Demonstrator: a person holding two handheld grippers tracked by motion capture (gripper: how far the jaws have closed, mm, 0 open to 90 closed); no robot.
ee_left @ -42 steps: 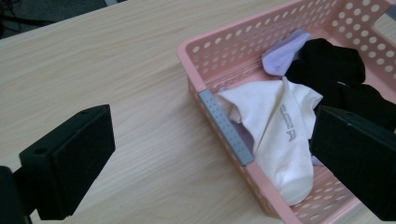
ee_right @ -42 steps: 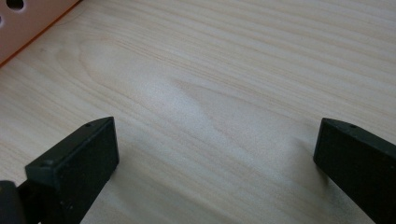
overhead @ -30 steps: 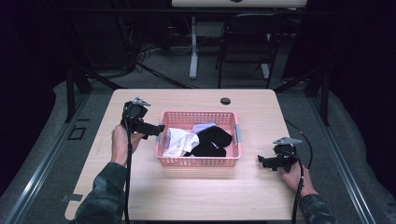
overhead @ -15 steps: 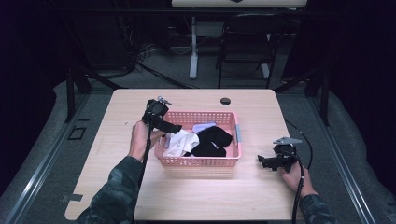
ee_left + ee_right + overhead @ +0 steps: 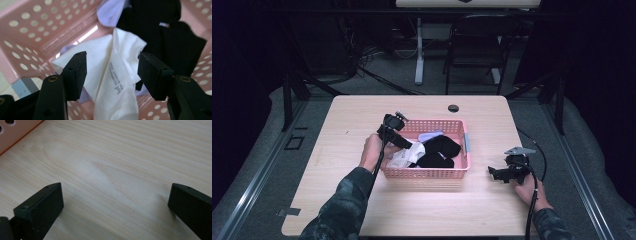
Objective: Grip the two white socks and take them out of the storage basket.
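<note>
Left gripper is inside the pink basket at its left end, jaws spread wide over a white cloth, not pinching it. Black clothes lie beside it. Right gripper sits wide open over bare table, right of the basket.
</note>
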